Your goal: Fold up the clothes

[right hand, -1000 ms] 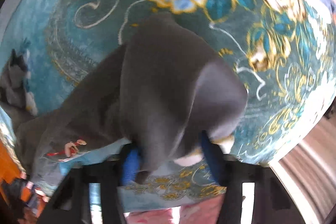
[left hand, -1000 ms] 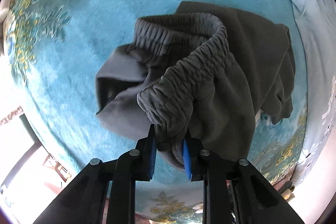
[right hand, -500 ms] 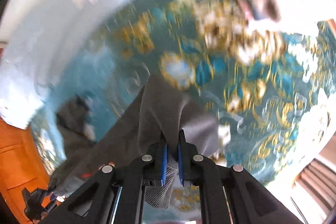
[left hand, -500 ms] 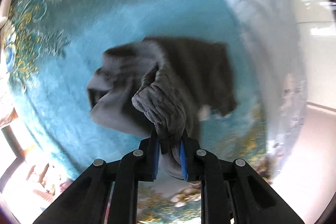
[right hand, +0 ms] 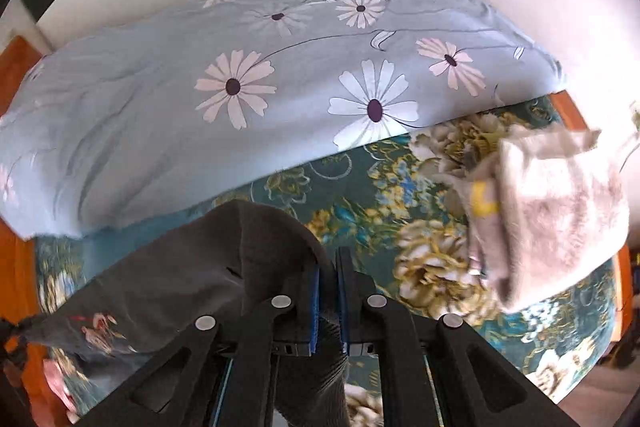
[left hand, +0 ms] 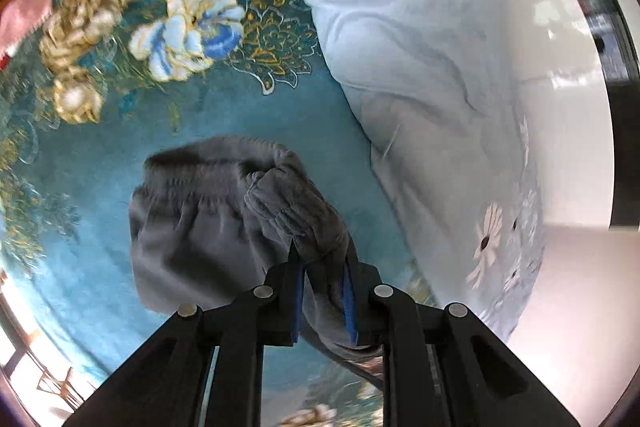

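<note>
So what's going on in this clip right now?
A person is working on a pair of dark grey sweatpants with a hand-held gripper in each hand, over a bed with a teal floral blanket. The left hand-held gripper is clamped on the gathered elastic waistband; the right hand-held gripper pinches another part of the same garment. The fabric is bunched, not yet folded. A pale garment and a light blue daisy duvet lie nearby.
</note>
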`<state>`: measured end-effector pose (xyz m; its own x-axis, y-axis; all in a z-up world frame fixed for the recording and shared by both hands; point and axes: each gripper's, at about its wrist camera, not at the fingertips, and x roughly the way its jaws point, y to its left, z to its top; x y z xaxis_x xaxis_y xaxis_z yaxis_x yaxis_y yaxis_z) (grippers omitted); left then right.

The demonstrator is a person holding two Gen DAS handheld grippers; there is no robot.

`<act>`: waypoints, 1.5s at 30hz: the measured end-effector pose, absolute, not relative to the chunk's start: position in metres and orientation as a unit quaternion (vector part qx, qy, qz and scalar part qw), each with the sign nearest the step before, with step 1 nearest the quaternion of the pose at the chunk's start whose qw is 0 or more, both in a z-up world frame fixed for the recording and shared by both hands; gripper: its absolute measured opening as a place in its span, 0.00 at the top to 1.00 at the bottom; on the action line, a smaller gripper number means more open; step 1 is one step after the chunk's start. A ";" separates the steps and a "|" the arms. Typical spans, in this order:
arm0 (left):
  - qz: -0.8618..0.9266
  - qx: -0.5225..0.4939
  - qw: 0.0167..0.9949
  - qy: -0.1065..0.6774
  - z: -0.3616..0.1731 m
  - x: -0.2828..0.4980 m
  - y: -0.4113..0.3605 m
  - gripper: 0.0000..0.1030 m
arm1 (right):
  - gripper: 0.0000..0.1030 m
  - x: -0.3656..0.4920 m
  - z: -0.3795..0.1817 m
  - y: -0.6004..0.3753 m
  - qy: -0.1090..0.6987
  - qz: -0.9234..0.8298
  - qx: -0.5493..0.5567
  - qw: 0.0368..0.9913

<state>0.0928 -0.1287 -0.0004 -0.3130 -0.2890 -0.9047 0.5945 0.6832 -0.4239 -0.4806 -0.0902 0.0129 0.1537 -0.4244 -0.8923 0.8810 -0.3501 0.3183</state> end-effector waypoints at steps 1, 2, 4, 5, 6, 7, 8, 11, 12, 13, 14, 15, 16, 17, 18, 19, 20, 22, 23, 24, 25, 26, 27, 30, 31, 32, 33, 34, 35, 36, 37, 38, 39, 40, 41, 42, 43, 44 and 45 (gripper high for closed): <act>-0.371 0.092 0.572 0.726 -0.009 0.098 -0.133 0.79 | 0.88 -0.478 0.010 -0.100 0.210 -0.617 0.548 0.525; -0.357 0.075 0.568 0.738 -0.018 0.104 -0.135 0.75 | 0.85 -0.476 0.007 -0.111 0.210 -0.617 0.553 0.519; -0.351 0.047 0.560 0.749 -0.025 0.111 -0.131 0.71 | 0.71 -0.470 0.002 -0.121 0.211 -0.620 0.555 0.512; -0.357 0.045 0.557 0.748 -0.025 0.113 -0.127 0.64 | 0.64 -0.467 -0.001 -0.119 0.214 -0.623 0.552 0.511; -0.365 0.049 0.557 0.745 -0.025 0.115 -0.124 0.61 | 0.58 -0.464 -0.004 -0.117 0.215 -0.624 0.550 0.512; -0.372 0.065 0.561 0.737 -0.026 0.118 -0.118 0.59 | 0.58 -0.461 -0.008 -0.114 0.223 -0.621 0.550 0.512; -0.374 0.086 0.570 0.726 -0.029 0.121 -0.113 0.58 | 0.58 -0.457 -0.012 -0.110 0.231 -0.619 0.550 0.511; -0.358 0.162 0.605 0.693 -0.046 0.129 -0.087 0.53 | 0.58 -0.451 -0.024 -0.092 0.247 -0.612 0.560 0.501; -0.348 0.192 0.616 0.681 -0.055 0.131 -0.076 0.53 | 0.58 -0.448 -0.033 -0.078 0.245 -0.601 0.579 0.494; -0.338 0.223 0.619 0.673 -0.067 0.132 -0.065 0.52 | 0.58 -0.445 -0.042 -0.065 0.242 -0.587 0.598 0.489; -0.329 0.256 0.615 0.670 -0.083 0.131 -0.053 0.52 | 0.58 -0.438 -0.052 -0.052 0.248 -0.573 0.614 0.483; -0.322 0.281 0.608 0.669 -0.097 0.129 -0.042 0.52 | 0.58 -0.430 -0.062 -0.040 0.255 -0.558 0.629 0.477; -0.321 0.296 0.598 0.672 -0.110 0.126 -0.032 0.52 | 0.58 -0.424 -0.070 -0.029 0.265 -0.547 0.638 0.473; -0.322 0.307 0.586 0.677 -0.123 0.122 -0.021 0.52 | 0.58 -0.413 -0.081 -0.013 0.283 -0.531 0.648 0.467; -0.330 0.316 0.573 0.680 -0.134 0.117 -0.013 0.52 | 0.58 -0.403 -0.091 0.001 0.300 -0.516 0.655 0.463; -0.343 0.325 0.561 0.680 -0.141 0.111 -0.008 0.52 | 0.58 -0.393 -0.098 0.015 0.316 -0.503 0.662 0.458; -0.356 0.333 0.548 0.679 -0.149 0.104 -0.003 0.50 | 0.58 -0.383 -0.104 0.029 0.331 -0.490 0.668 0.453; -0.406 0.371 0.514 0.658 -0.159 0.084 0.002 0.45 | 0.58 -0.366 -0.115 0.053 0.356 -0.467 0.677 0.443; -0.431 0.391 0.496 0.644 -0.163 0.074 0.002 0.44 | 0.58 -0.361 -0.113 0.060 0.365 -0.463 0.676 0.442; -0.452 0.414 0.479 0.628 -0.166 0.065 0.003 0.43 | 0.58 -0.357 -0.112 0.066 0.373 -0.459 0.675 0.442; -0.471 0.449 0.465 0.600 -0.170 0.054 0.004 0.43 | 0.58 -0.353 -0.110 0.072 0.381 -0.455 0.673 0.441; -0.481 0.485 0.460 0.567 -0.175 0.045 0.004 0.43 | 0.58 -0.351 -0.105 0.073 0.389 -0.458 0.665 0.443; -0.485 0.518 0.463 0.531 -0.179 0.038 0.005 0.43 | 0.58 -0.349 -0.097 0.074 0.395 -0.464 0.655 0.447; -0.497 0.571 0.461 0.463 -0.190 0.023 0.007 0.43 | 0.58 -0.349 -0.076 0.078 0.400 -0.484 0.635 0.450; -0.501 0.575 0.461 0.454 -0.191 0.020 0.008 0.44 | 0.58 -0.350 -0.072 0.080 0.398 -0.489 0.633 0.448; -0.507 0.573 0.462 0.449 -0.190 0.017 0.008 0.55 | 0.58 -0.351 -0.068 0.081 0.397 -0.494 0.631 0.447; -0.510 0.573 0.465 0.441 -0.189 0.014 0.009 0.64 | 0.58 -0.349 -0.065 0.082 0.396 -0.497 0.630 0.446; -0.512 0.574 0.471 0.432 -0.186 0.010 0.009 0.75 | 0.58 -0.348 -0.062 0.085 0.395 -0.500 0.629 0.446; -0.516 0.574 0.478 0.419 -0.182 0.005 0.009 0.85 | 0.58 -0.346 -0.060 0.088 0.394 -0.502 0.628 0.445; -0.524 0.573 0.483 0.406 -0.175 0.000 0.010 0.89 | 0.58 -0.344 -0.058 0.091 0.394 -0.504 0.627 0.444; -0.533 0.569 0.487 0.394 -0.167 -0.005 0.010 0.92 | 0.58 -0.343 -0.057 0.095 0.391 -0.505 0.628 0.444; -0.547 0.563 0.487 0.384 -0.155 -0.011 0.011 0.93 | 0.58 -0.343 -0.056 0.099 0.389 -0.506 0.630 0.443; -0.566 0.552 0.484 0.375 -0.140 -0.017 0.011 0.93 | 0.58 -0.342 -0.055 0.103 0.385 -0.507 0.630 0.443; -0.585 0.542 0.481 0.365 -0.125 -0.023 0.012 0.93 | 0.58 -0.341 -0.053 0.106 0.382 -0.508 0.631 0.444; -0.605 0.528 0.474 0.361 -0.110 -0.029 0.012 0.93 | 0.58 -0.340 -0.052 0.109 0.378 -0.509 0.632 0.445; -0.630 0.504 0.464 0.366 -0.089 -0.035 0.011 0.93 | 0.58 -0.340 -0.052 0.112 0.375 -0.510 0.633 0.446; -0.657 0.472 0.452 0.376 -0.065 -0.040 0.010 0.93 | 0.58 -0.340 -0.051 0.114 0.371 -0.511 0.634 0.447; -0.679 0.440 0.439 0.391 -0.044 -0.044 0.009 0.93 | 0.58 -0.340 -0.051 0.117 0.368 -0.512 0.635 0.447; -0.697 0.405 0.425 0.412 -0.026 -0.045 0.006 0.93 | 0.58 -0.340 -0.050 0.120 0.363 -0.513 0.637 0.447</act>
